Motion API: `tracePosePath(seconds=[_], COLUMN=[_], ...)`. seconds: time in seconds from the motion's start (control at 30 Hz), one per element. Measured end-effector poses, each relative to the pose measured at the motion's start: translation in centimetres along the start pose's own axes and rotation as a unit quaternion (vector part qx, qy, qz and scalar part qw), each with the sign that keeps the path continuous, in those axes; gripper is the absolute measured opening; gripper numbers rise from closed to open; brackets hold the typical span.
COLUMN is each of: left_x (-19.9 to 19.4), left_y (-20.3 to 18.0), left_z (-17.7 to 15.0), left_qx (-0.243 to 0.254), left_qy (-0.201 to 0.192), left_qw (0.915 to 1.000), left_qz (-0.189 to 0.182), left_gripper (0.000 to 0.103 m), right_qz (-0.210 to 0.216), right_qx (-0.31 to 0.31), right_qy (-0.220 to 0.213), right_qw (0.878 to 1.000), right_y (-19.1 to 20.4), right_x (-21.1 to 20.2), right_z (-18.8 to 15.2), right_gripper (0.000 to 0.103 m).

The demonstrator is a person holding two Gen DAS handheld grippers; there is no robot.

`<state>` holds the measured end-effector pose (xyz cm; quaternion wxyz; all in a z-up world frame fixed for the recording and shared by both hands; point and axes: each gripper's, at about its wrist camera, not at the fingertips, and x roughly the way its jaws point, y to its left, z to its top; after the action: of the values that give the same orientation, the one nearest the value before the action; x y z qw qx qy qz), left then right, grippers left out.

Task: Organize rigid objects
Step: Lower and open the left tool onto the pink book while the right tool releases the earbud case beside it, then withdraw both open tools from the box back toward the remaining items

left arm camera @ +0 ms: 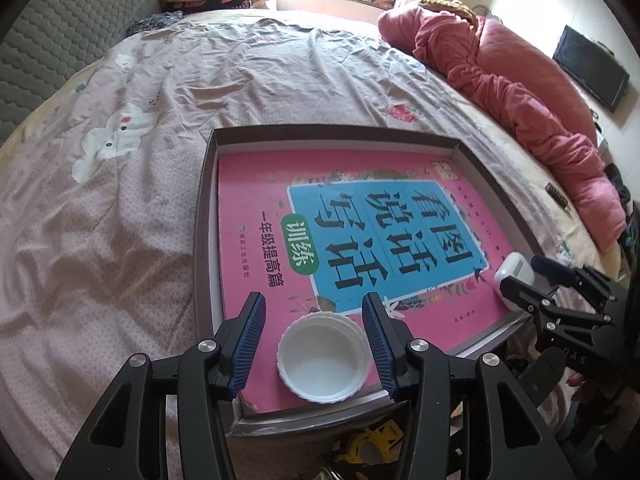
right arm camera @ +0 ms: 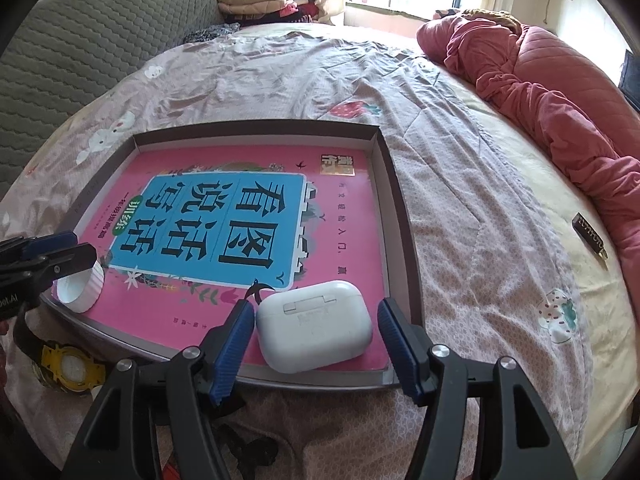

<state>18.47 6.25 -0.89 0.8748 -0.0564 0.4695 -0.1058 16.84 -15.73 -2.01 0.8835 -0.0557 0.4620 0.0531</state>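
Left gripper [left arm camera: 314, 344] released around white cap [left arm camera: 322, 358]; right gripper [right arm camera: 316, 344] released around earbud case [right arm camera: 314, 326]; risk: either skids on glossy book [right arm camera: 248, 232] if pinched off-centre.

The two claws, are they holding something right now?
No. The left claw stands open around the white lid; the right claw stands open around the earbud case. Both things lie on the pink book.

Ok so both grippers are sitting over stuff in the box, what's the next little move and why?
Probably lift both grippers straight up and clear. The white cap lies on the pink book between the left gripper's open jaws, with gaps either side; the earbud case likewise sits loose inside the right gripper. Both look already placed in the box.
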Motion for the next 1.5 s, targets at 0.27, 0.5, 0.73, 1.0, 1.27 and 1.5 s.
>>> tracePosePath(seconds=[0.27,0.5,0.73,1.0,1.27,1.5], left_x=[-1.5,-4.0,-6.7,-8.3,-9.0,-9.9], left_y=[1.0,2.1,4.2,3.7,1.5,1.8], left_z=[0.6,0.9,0.5,-0.5,-1.5,-2.7], left_qx=[-0.021,-0.036,-0.083,-0.079,-0.054,-0.069], left_qy=[-0.035,-0.084,-0.119,-0.125,-0.117,-0.119], left_qw=[0.9992,0.9958,0.9894,0.9888,0.9915,0.9904], left_qz=[0.001,0.004,0.003,0.018,0.013,0.012], left_gripper=[0.057,0.063,0.067,0.073,0.075,0.075], right_qz=[-0.001,0.002,0.011,0.001,0.01,0.01], right_qx=[0.007,-0.001,0.023,0.028,0.056,0.051], right_qy=[-0.034,-0.069,-0.1,-0.117,-0.152,-0.177], right_qw=[0.999,0.998,0.995,0.993,0.987,0.983], right_y=[-0.6,0.0,0.1,0.3,-0.9,-0.7], right_x=[-1.4,-3.1,-4.2,-5.3,-7.5,-9.1], right_z=[-0.2,-0.3,-0.7,-0.9,-1.0,-1.7], right_gripper=[0.065,0.066,0.072,0.073,0.074,0.074])
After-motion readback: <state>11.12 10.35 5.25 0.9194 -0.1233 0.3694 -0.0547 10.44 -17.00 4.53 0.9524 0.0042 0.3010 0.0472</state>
